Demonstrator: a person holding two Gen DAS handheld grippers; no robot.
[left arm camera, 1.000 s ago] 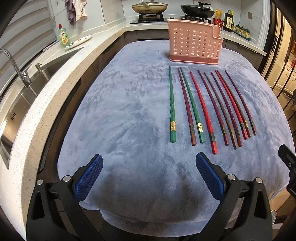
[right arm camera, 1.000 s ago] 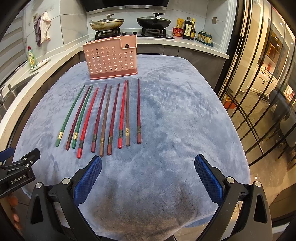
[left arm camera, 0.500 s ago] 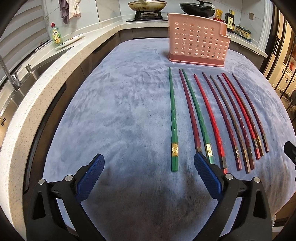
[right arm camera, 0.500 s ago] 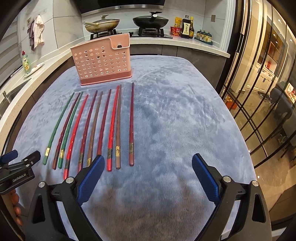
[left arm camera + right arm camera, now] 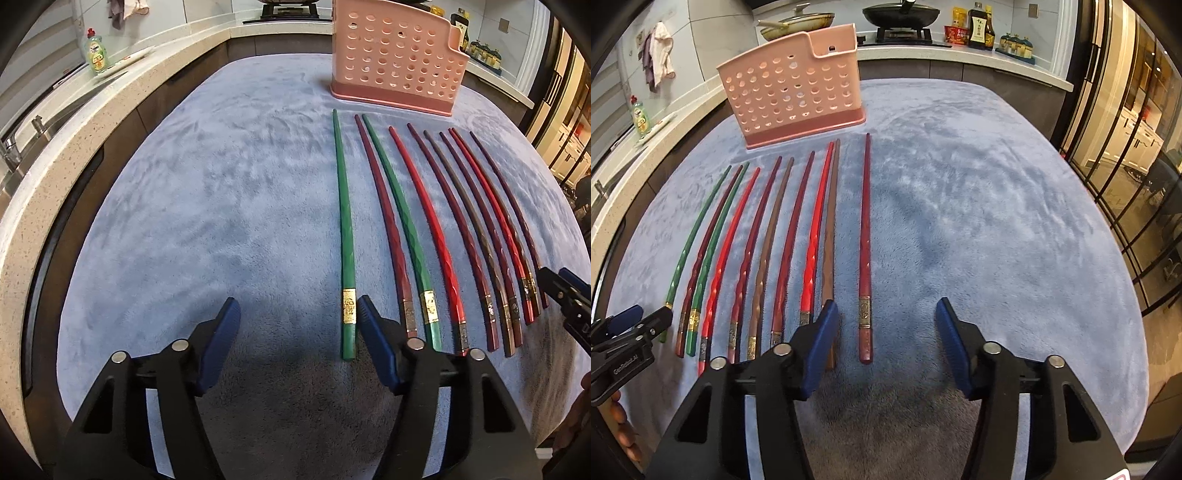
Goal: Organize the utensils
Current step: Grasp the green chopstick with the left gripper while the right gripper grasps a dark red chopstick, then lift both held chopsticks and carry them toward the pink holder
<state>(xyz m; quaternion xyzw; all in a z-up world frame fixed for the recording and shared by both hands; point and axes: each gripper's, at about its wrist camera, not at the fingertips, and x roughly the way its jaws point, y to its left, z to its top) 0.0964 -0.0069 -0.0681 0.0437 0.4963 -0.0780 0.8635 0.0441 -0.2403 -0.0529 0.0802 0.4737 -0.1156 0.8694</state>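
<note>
Several green, red, maroon and brown chopsticks (image 5: 439,236) lie side by side on a blue-grey cloth (image 5: 184,221), thick ends towards me. Behind them stands a pink perforated holder (image 5: 395,62) (image 5: 790,92). My left gripper (image 5: 297,325) hangs low over the cloth, jaws closing. The thick end of the leftmost green chopstick (image 5: 345,240) lies just inside its right finger, and the pads are off it. My right gripper (image 5: 886,317) is closing too. The end of the rightmost dark red chopstick (image 5: 865,221) lies between its fingers, untouched.
A speckled counter with a sink and tap runs along the left, with a green dish-soap bottle (image 5: 95,51) on it. Pans (image 5: 901,14) and sauce bottles (image 5: 979,29) stand on the back counter. Glass doors (image 5: 1126,166) are on the right. The cloth's near edge is close.
Both grippers have come forward and down to the chopsticks' thick ends. Their jaws have narrowed from wide open to about half.
</note>
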